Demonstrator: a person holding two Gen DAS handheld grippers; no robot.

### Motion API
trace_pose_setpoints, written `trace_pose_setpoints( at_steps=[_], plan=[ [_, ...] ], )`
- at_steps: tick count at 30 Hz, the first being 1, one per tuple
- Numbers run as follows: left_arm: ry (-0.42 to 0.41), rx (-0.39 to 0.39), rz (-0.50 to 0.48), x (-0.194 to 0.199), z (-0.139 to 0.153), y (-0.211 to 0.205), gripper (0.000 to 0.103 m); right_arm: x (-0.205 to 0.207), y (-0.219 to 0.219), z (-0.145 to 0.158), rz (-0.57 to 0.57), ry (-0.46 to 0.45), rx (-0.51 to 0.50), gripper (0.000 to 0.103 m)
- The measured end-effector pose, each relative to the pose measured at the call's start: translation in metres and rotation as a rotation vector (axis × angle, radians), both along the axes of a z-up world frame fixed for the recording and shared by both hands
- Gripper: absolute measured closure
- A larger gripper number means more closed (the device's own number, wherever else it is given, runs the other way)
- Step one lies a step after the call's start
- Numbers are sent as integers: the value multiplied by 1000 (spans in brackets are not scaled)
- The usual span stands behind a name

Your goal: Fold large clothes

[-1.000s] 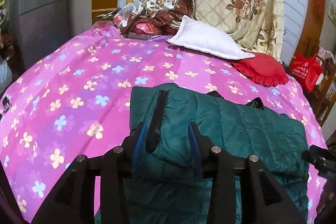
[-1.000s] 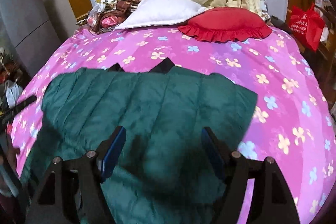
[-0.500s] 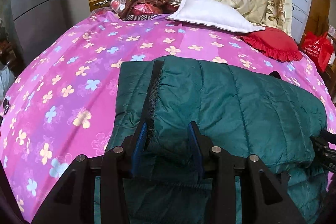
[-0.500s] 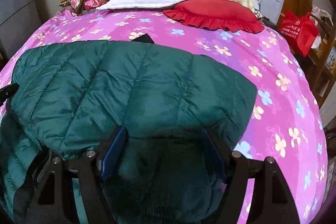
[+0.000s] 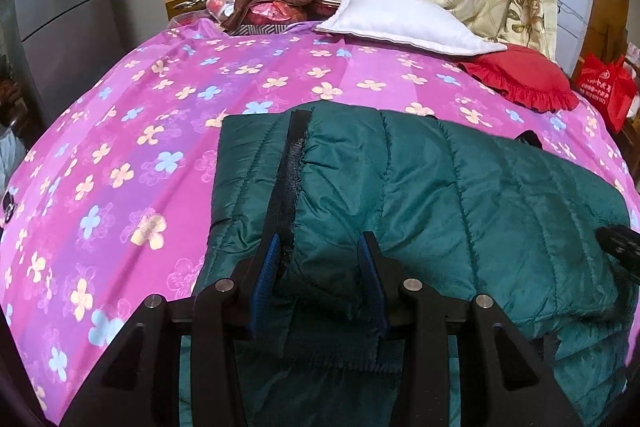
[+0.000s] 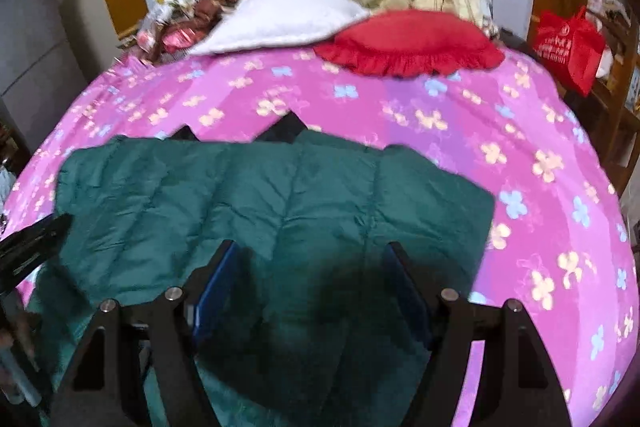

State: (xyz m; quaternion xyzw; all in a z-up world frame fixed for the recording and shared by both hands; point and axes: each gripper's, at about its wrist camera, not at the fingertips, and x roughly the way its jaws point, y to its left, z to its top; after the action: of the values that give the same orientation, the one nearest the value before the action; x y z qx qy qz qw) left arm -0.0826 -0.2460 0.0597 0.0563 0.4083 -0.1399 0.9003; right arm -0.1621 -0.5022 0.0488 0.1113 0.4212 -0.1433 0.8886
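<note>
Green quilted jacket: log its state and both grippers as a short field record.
garment: green quilted jacket, lying folded over on the bed, zipper edge on its left side
surface: pink flowered bedspread
left gripper: closed on a fold of the jacket beside the zipper
right gripper: jaws wide, over the jacket; grip unclear
behind jacket: white pillow, red ruffled cushion

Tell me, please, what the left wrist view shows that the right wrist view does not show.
Only the left wrist view shows the jacket's black zipper strip and the left gripper pinching a fold of fabric beside it. Only the right wrist view shows the right gripper with jaws wide above the cloth, pressing nothing. Both show the green quilted jacket, the pink flowered bedsheet, the white pillow, the red cushion and the red bag.
</note>
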Motion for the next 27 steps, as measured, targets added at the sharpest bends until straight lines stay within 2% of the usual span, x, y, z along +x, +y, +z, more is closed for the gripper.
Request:
trace_pose_setpoints(
  at_steps=[6,9,14,17,21,23,27],
  plan=[
    [0,35,-19,4,-5,-6,78,16,-8,-26,-10,25,-20,25],
    [2,45,-24,4,-4,-7,78,14,-9,-18,-13,32,-7,25],
    [0,36,-23,3,-5,-7,78,-22,-2,13,-16,-42,-7,25],
    [-2,36,-21,3,-5,-8,78,-42,5,19,-1,-63,0,25],
    [-3,30,-22,4,-5,-8,77,-41,2,-6,-28,22,-27,25],
    [-3,24,-23,3,-4,-6,77,-34,-2,-17,-30,35,-16,24],
    [21,10,-27,-1,2,5,76,-28,2,-15,-35,34,-48,24]
  ],
)
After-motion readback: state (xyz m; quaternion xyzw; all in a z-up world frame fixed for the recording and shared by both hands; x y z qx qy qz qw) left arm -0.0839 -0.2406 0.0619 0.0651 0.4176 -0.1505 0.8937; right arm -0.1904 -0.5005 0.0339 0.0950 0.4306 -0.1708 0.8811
